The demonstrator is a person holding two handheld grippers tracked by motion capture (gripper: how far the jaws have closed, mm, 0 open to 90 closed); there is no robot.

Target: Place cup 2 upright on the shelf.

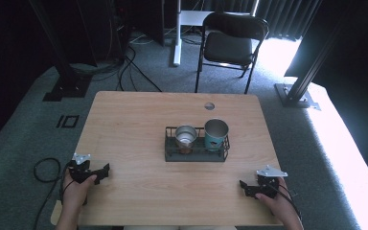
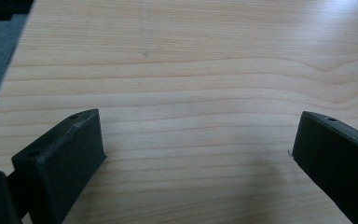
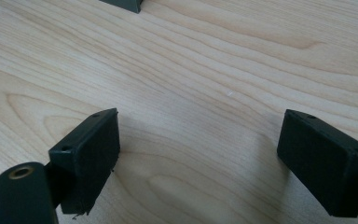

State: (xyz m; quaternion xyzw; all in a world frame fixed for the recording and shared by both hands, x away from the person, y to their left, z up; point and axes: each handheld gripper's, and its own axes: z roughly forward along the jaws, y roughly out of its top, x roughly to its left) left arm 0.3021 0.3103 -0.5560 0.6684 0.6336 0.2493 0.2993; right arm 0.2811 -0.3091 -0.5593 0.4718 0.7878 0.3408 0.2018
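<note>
left gripper (image 1: 106,170) wide, empty | right gripper (image 1: 242,186) wide, empty | both on table (image 1: 134,120)

Steel cup (image 1: 186,135) and teal cup (image 1: 216,133) upright, side by side in black wire rack (image 1: 196,155); mid-table

Harsh daylight glare at right, dim surroundings, soft focus.

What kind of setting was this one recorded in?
Probably a lab or studio set up for recording: a bare wooden table on grey carpet, dark curtains behind, black frame posts bolted to the floor, loose cables and a folding chair.
</note>
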